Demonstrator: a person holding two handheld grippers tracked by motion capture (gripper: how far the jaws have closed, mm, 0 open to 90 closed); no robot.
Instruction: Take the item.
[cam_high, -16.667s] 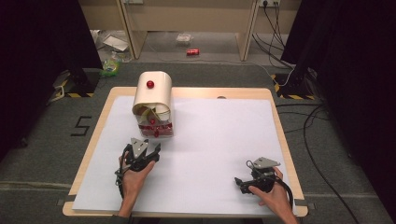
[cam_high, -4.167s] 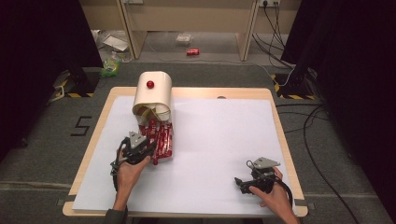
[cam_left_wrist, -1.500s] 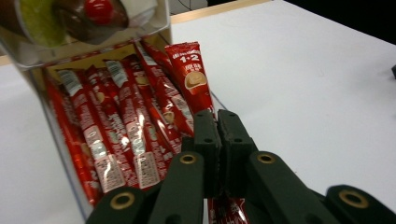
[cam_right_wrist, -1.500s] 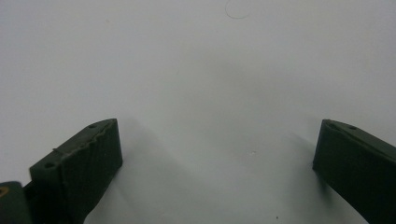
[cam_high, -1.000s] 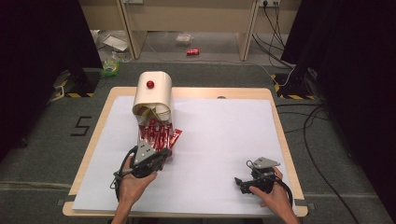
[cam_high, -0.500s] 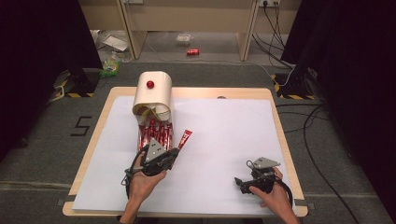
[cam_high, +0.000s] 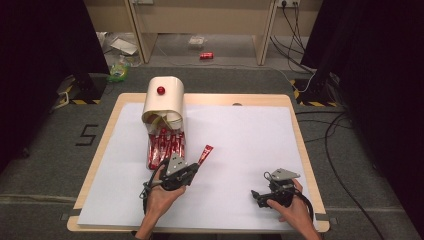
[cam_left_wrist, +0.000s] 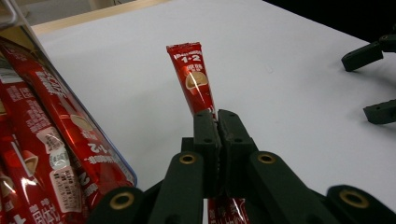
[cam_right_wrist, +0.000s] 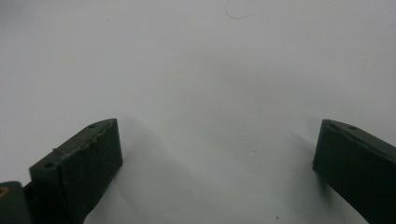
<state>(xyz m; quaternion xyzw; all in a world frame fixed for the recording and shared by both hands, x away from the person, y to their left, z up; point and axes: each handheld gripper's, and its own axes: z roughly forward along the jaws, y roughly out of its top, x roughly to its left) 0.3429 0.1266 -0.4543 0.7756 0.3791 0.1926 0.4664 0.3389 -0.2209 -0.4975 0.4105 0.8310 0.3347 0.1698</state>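
Observation:
A cream dispenser (cam_high: 164, 102) with a red knob stands at the table's back left. Several red stick sachets (cam_high: 165, 145) spill from its open front. My left gripper (cam_high: 192, 167) is shut on one red sachet (cam_high: 205, 154), whose free end points up and to the right, away from the pile. In the left gripper view that sachet (cam_left_wrist: 194, 81) sticks out beyond the closed jaws, with the other sachets (cam_left_wrist: 51, 144) behind a clear lip at the left. My right gripper (cam_high: 256, 195) rests open near the front right, jaws wide apart over bare white sheet (cam_right_wrist: 210, 93).
A white sheet (cam_high: 250, 135) covers the wooden table (cam_high: 300, 125). Cables (cam_high: 340, 150) trail on the floor to the right. Litter and a red can (cam_high: 206, 55) lie on the floor beyond the table.
My left gripper has drawn one sachet out of the pile and moved right and forward with it. The right gripper has stayed in place.

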